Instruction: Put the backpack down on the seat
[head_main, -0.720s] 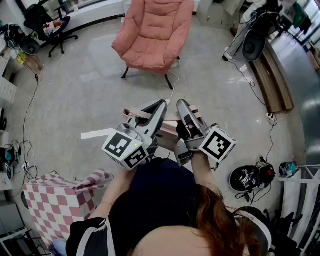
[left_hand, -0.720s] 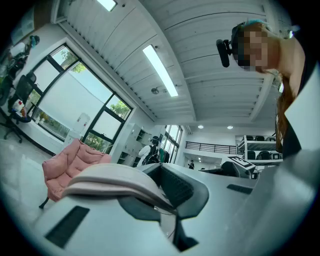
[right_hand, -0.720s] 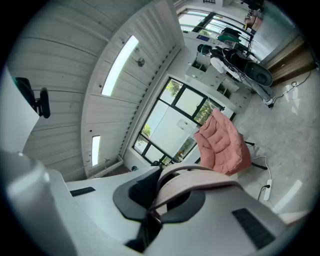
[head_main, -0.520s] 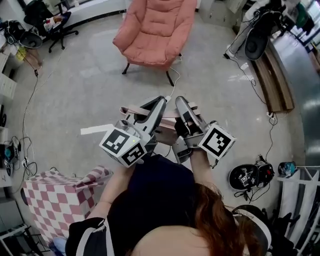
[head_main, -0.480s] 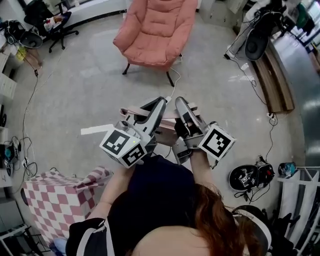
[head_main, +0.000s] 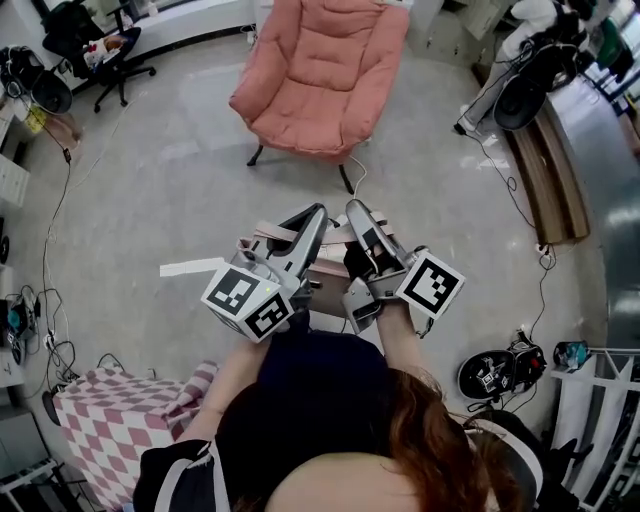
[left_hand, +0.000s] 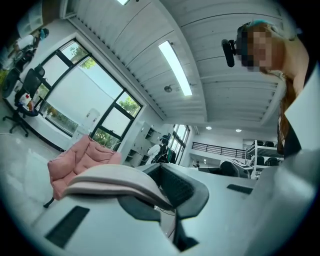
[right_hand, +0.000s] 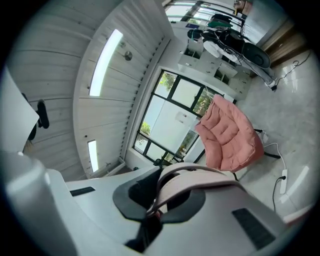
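A pink padded armchair (head_main: 320, 75) stands on the grey floor ahead of me. It also shows as the pink chair (left_hand: 82, 157) in the left gripper view and as the pink chair (right_hand: 230, 135) in the right gripper view. Both grippers sit side by side at chest height. The left gripper (head_main: 318, 215) is shut on a pale pink backpack strap (left_hand: 115, 177). The right gripper (head_main: 355, 212) is shut on another strap (right_hand: 200, 177). The backpack's pink body (head_main: 330, 268) hangs below and between them, mostly hidden by the grippers.
A black office chair (head_main: 100, 45) stands at the far left. A pink-and-white checkered box (head_main: 110, 420) sits by my left side. A wooden bench (head_main: 545, 150) runs along the right, with black gear (head_main: 490, 375) on the floor. A cable (head_main: 352, 170) trails from the armchair's leg.
The armchair now sits lower and nearer in the head view and the checkered box has slid back, so I have moved towards the chair. Both grippers keep their hold on the straps.
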